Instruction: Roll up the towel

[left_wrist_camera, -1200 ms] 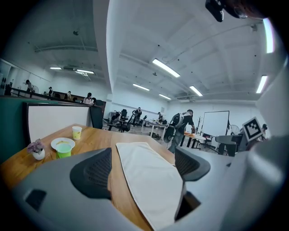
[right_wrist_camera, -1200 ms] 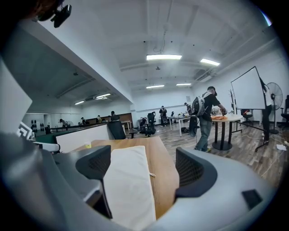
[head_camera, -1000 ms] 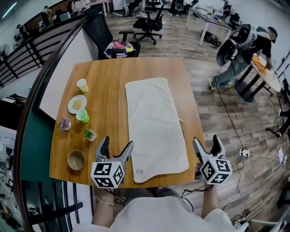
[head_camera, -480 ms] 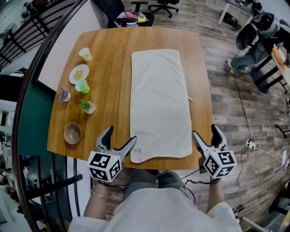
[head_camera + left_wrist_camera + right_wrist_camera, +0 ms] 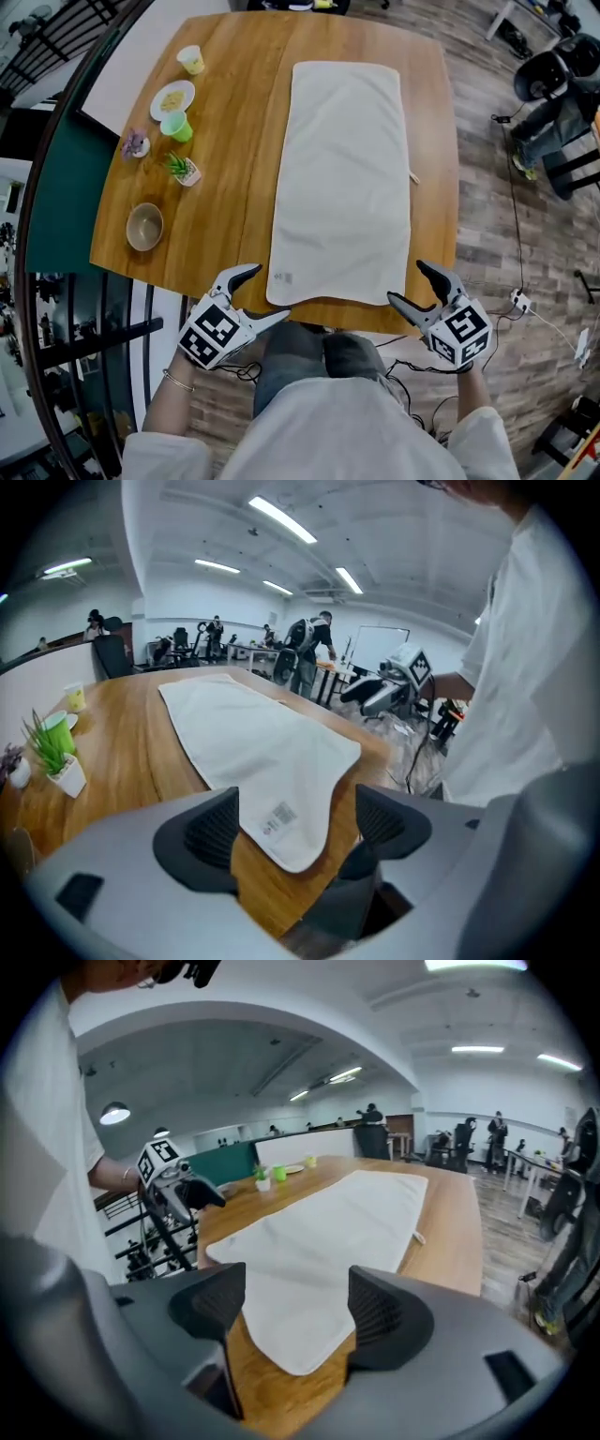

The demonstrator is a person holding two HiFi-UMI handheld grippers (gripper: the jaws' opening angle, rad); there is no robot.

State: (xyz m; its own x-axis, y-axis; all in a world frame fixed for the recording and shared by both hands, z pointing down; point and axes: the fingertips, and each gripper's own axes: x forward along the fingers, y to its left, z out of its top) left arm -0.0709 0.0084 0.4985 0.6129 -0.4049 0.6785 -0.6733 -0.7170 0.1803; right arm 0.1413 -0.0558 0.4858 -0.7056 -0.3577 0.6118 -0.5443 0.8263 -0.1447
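A white towel [image 5: 342, 178] lies flat and lengthwise on the wooden table [image 5: 234, 187]; it also shows in the left gripper view [image 5: 253, 747] and the right gripper view [image 5: 347, 1232]. My left gripper [image 5: 262, 293] hovers at the table's near edge, just off the towel's near-left corner with its label [image 5: 278, 817]. My right gripper [image 5: 410, 283] is by the near-right corner. Both point down toward the corners. Their jaws have just been closing but stand apart with nothing pressed between them [image 5: 298, 827] [image 5: 298, 1307].
Along the table's left side stand a brown bowl [image 5: 144, 227], a small potted plant [image 5: 183, 169], a green cup [image 5: 174, 126], a plate [image 5: 172, 97] and a pale cup [image 5: 191, 59]. A thin stick [image 5: 413, 177] lies by the towel's right edge. A railing runs at the left.
Both grippers have sunk toward the near table edge and tipped downward at the towel's near corners. Their jaws look a little narrower. The towel has not moved.
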